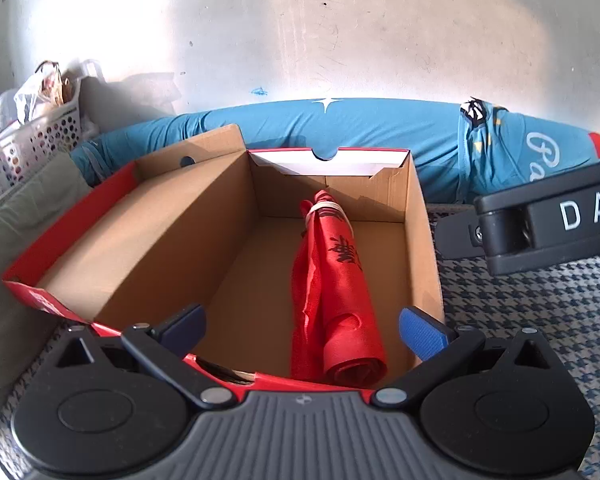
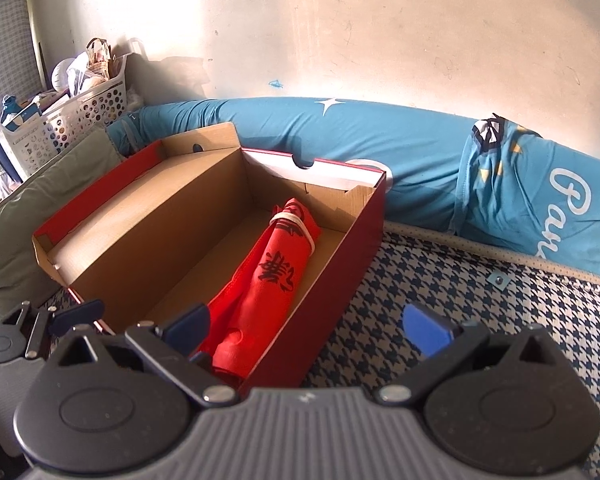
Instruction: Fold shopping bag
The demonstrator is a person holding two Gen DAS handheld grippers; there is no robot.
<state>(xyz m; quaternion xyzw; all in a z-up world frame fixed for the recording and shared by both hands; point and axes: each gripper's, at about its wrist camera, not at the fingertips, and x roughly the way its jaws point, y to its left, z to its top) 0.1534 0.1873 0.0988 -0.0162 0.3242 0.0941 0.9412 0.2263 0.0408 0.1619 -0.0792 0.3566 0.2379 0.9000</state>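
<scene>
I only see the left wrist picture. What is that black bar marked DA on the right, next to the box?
Observer: Most likely the body of the right gripper. Its own camera shows its fingers open, holding nothing.
Operator: Where does it sit?
Observer: It straddles the right wall of the box, with one finger over the rolled red bag and the other over the checked cover.
Operator: Anything else I miss?
Observer: The outer face of that wall is dark red.
</scene>
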